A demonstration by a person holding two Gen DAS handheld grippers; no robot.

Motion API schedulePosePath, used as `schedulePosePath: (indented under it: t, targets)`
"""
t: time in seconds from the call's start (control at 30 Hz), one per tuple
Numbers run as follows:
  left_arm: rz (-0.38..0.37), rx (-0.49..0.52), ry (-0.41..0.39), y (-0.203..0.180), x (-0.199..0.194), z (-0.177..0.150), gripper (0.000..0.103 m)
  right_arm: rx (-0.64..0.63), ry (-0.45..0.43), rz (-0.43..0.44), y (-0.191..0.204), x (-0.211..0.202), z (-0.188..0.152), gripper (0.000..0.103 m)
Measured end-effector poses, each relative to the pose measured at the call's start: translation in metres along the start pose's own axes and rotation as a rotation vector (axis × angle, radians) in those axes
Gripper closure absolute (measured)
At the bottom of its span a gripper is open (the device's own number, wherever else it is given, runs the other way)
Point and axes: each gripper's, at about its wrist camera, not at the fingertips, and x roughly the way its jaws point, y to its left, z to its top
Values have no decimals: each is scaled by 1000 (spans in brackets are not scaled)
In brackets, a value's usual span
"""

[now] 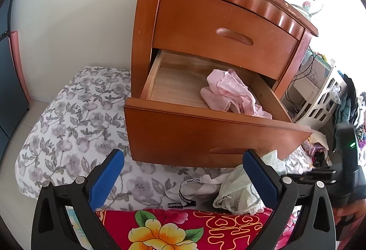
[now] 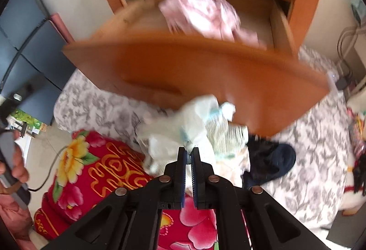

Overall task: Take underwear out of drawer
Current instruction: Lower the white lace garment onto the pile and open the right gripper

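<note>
The nightstand's lower drawer (image 1: 194,133) stands pulled out. Crumpled pink underwear (image 1: 231,94) lies in its right half, and the right wrist view shows the same pink underwear (image 2: 205,17) blurred. My left gripper (image 1: 183,172) is open in front of the drawer front and holds nothing. My right gripper (image 2: 188,154) points steeply down below the drawer front. Its pads are shut on a corner of white underwear (image 2: 194,117), which hangs just over a pile of pale lace garments (image 1: 238,195) on the bed.
A grey floral sheet (image 1: 75,117) covers the bed under the nightstand. A red floral blanket (image 2: 91,170) lies near me. A dark navy garment (image 2: 270,163) sits to the right of the pile. A white lettered strap (image 1: 187,190) lies on the sheet. The upper drawer (image 1: 224,30) is closed.
</note>
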Motion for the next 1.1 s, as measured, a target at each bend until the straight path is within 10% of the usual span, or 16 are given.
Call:
schedulePosePath:
  t: [0.8, 1.1]
  targets:
    - [18, 47, 59, -10, 21, -2, 0, 87, 176, -34, -22, 68, -35, 97]
    - [25, 63, 66, -15, 23, -1, 0, 107, 125, -58, -26, 50, -29, 64]
